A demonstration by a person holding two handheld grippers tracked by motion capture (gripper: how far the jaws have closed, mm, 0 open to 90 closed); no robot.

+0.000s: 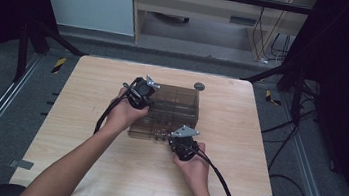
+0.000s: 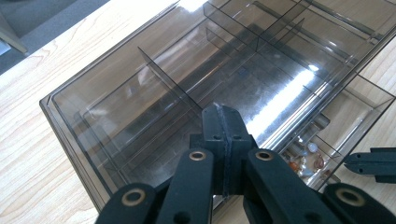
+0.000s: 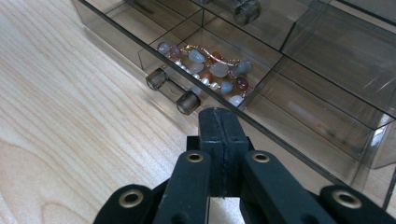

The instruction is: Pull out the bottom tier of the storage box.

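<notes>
Judging by its thin smoky walls, the drawer box (image 1: 173, 109) is rated light, rigid, slippery; its drawer handle (image 3: 173, 91), at twelve o'clock of the right gripper (image 3: 219, 122), is the hold; both grippers' jaws are shut, empty; the left gripper (image 2: 222, 119) is pressed on the box.

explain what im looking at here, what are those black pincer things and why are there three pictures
A person sits at a wooden table and holds a hand tool in each hand: a two-jaw gripper with a trailing cable. The top picture comes from a fixed camera above the table. The other two come from small cameras riding on each gripper, looking along its black jaws.

On the table stands a smoky clear plastic drawer box with dividers. Its lowest drawer is pulled out, and one compartment holds a beaded bracelet.

The left gripper rests shut against the top of the box. The right gripper is shut too, just in front of the drawer near its handle. Neither holds anything.
</notes>
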